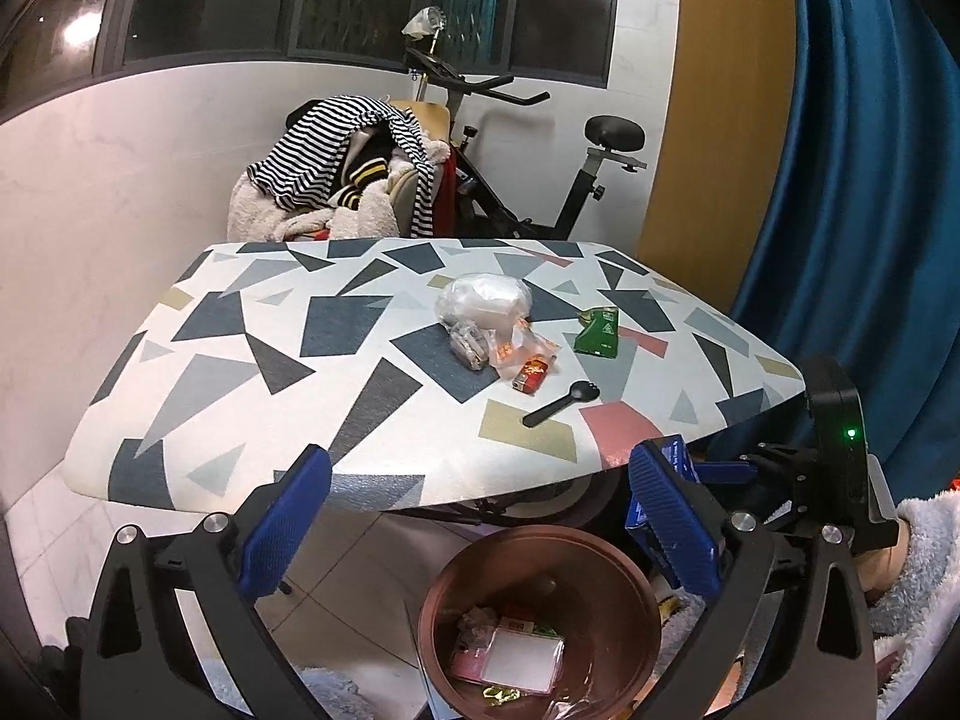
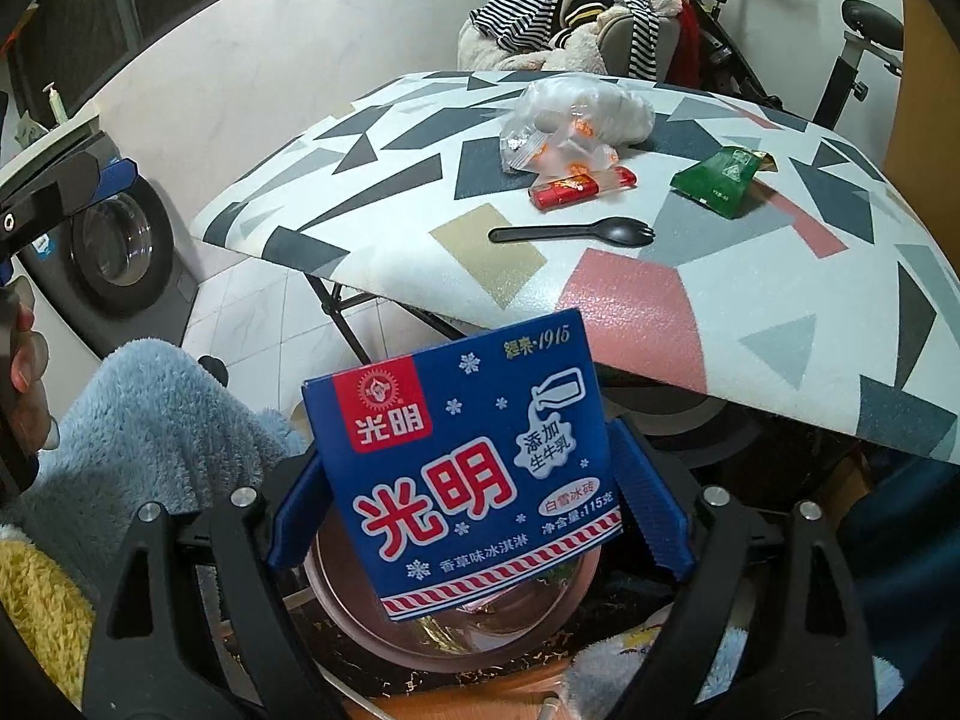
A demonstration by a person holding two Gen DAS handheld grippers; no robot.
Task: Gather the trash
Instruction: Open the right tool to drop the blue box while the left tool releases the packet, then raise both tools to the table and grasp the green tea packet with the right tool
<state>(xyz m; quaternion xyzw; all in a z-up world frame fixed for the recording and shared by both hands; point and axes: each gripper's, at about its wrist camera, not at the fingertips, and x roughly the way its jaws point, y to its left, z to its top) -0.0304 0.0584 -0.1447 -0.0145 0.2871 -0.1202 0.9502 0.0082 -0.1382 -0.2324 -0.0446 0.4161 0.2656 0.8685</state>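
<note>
My right gripper (image 2: pixel 477 510) is shut on a blue ice-cream carton (image 2: pixel 474 468), held upright by its side edges above a brown bin (image 2: pixel 360 618). In the left wrist view the same bin (image 1: pixel 600 588) stands on the floor under the table edge, with several wrappers (image 1: pixel 516 660) in it. My left gripper (image 1: pixel 480 516) hangs open over it with nothing between its fingers. On the patterned table (image 1: pixel 240 360) lie a clear plastic bag (image 1: pixel 483 300), a red wrapper (image 1: pixel 531 375), a green packet (image 1: pixel 597 333) and a black spork (image 1: pixel 558 402).
Behind the table are a chair piled with striped clothes (image 1: pixel 342 168) and an exercise bike (image 1: pixel 540 180). A blue curtain (image 1: pixel 852 180) hangs at the right. A washing machine (image 2: pixel 120 246) stands at the left. A fluffy blue sleeve (image 2: pixel 150 420) is close to the bin.
</note>
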